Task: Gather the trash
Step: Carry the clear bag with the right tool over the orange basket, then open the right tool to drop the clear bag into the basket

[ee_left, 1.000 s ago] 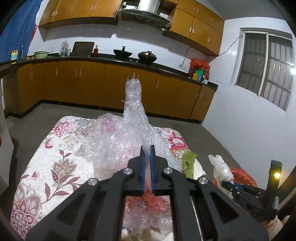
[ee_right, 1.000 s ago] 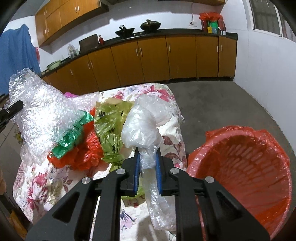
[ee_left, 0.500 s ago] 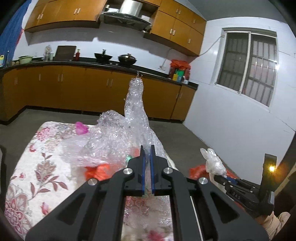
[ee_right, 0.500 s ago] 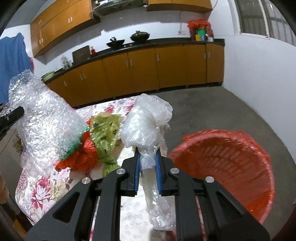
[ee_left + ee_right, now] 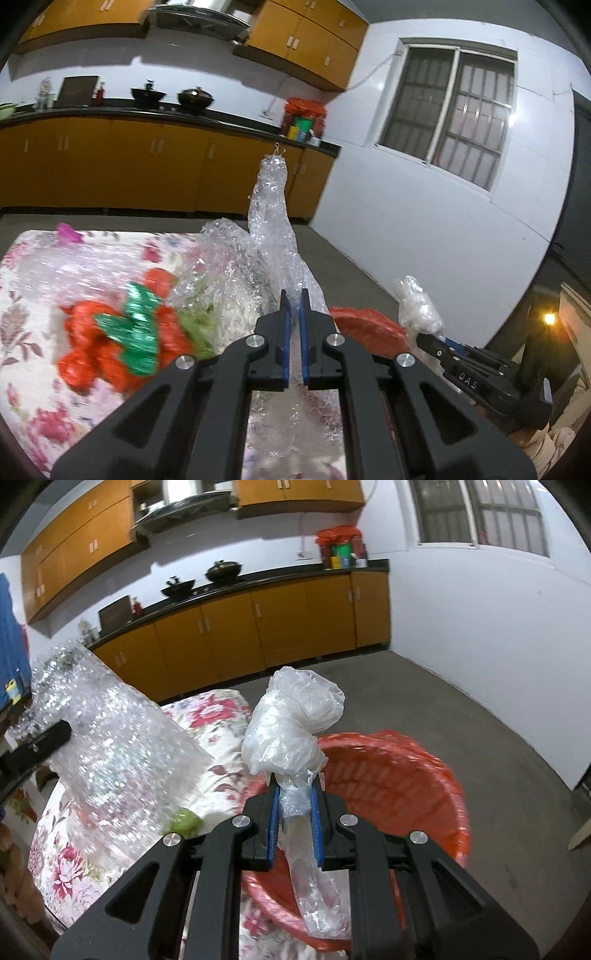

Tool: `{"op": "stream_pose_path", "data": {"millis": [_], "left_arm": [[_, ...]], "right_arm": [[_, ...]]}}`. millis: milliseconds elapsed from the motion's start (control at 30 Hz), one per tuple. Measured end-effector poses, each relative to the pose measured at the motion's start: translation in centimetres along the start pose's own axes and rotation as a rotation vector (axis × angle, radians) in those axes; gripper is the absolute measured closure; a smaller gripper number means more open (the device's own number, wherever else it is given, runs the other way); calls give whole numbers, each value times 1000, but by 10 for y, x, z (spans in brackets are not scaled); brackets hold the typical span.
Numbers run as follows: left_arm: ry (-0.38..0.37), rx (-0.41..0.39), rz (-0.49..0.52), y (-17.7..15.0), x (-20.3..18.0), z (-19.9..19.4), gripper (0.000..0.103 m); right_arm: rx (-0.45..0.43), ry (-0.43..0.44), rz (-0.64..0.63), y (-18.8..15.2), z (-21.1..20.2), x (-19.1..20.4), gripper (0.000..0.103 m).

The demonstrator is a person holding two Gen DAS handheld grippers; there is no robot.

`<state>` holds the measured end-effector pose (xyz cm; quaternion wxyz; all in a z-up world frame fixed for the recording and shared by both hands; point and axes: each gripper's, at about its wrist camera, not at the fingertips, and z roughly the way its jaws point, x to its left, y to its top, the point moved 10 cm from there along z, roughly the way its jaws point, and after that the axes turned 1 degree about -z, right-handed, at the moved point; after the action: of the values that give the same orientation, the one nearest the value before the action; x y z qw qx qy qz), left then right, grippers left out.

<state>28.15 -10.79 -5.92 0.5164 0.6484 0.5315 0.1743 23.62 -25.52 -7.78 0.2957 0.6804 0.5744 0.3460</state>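
My left gripper is shut on a long sheet of bubble wrap that stands up past its tips and trails over the floral table. In the right wrist view the same bubble wrap hangs at the left. My right gripper is shut on a crumpled clear plastic bag, held over the near rim of the red-lined trash basket. The left wrist view shows the right gripper with that clear plastic bag at the right, above the red basket.
Red and green wrappers and a green plastic scrap lie on the table. Orange kitchen cabinets line the far wall. Bare grey floor lies beyond the basket, and a white wall with a window is to the right.
Both grippers swung right toward the red basket. The clear bag now hangs over the basket's rim instead of over the table. The bubble wrap was dragged right, uncovering the red and green wrappers.
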Motion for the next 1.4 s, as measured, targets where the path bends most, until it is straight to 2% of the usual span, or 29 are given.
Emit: {"op": "stream_pose_path", "data": {"millis": [367, 767, 933, 967, 1067, 1100, 1267, 1367, 1400], "left_arm": [[-67, 71, 57, -26, -49, 41, 97], [-96, 120, 81, -43, -73, 77, 97], [-98, 145, 76, -52, -76, 92, 96], [-96, 149, 75, -53, -76, 95, 94], [-88, 165, 69, -59, -72, 100, 80], [-84, 167, 67, -61, -70, 101, 76], [-61, 176, 48, -64, -57, 97, 67], [-19, 162, 41, -63, -45, 89, 49], [9, 151, 33, -61, -38, 84, 39]], "right_arm": [[2, -47, 81, -6, 0, -39, 88], [4, -41, 152, -6, 12, -60, 87], [-2, -31, 178, -7, 18, -66, 82], [-4, -33, 183, -6, 19, -68, 78], [-6, -37, 194, -5, 22, -72, 70], [-6, -39, 196, -6, 22, -73, 63], [-16, -49, 197, -10, 18, -78, 51], [-21, -60, 183, -11, 16, -76, 44], [-22, -62, 178, -11, 15, -75, 42]]}}
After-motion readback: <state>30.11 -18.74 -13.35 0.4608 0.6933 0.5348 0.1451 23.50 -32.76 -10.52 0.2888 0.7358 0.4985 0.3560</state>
